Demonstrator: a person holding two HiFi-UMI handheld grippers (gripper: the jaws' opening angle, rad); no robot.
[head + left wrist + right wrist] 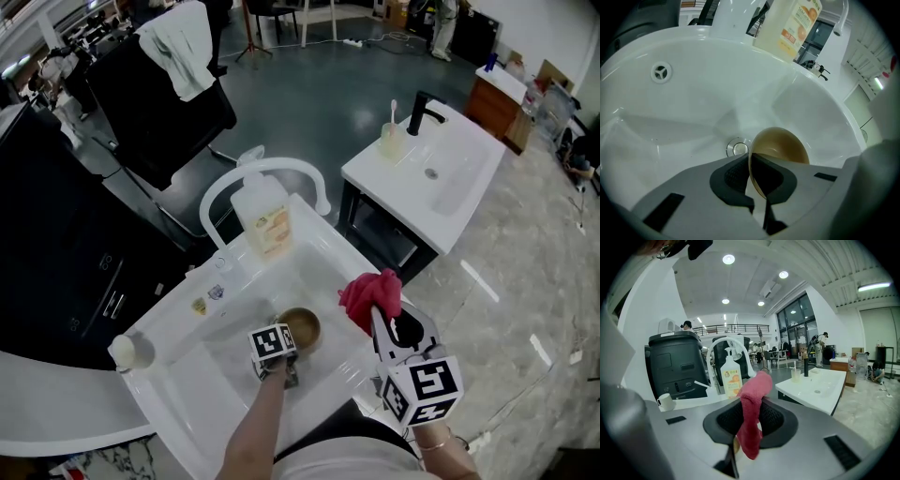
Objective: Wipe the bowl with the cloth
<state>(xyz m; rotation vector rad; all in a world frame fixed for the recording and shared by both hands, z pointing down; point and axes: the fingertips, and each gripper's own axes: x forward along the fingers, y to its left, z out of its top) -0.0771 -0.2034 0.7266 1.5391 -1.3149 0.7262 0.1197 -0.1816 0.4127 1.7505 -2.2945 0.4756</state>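
My left tool is clamping the bowl by its rim in the sink; my right tool, pinching the cloth, should be sweeping gently inside.

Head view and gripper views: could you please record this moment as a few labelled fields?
bowl: brown, in the white sink, beside the drain
left tongs: shut on the bowl's rim
cloth: red, bunched, right of the bowl, apart from it
right tongs: shut on the cloth
wiping: not yet begun
nearby: soap bottle behind the basin
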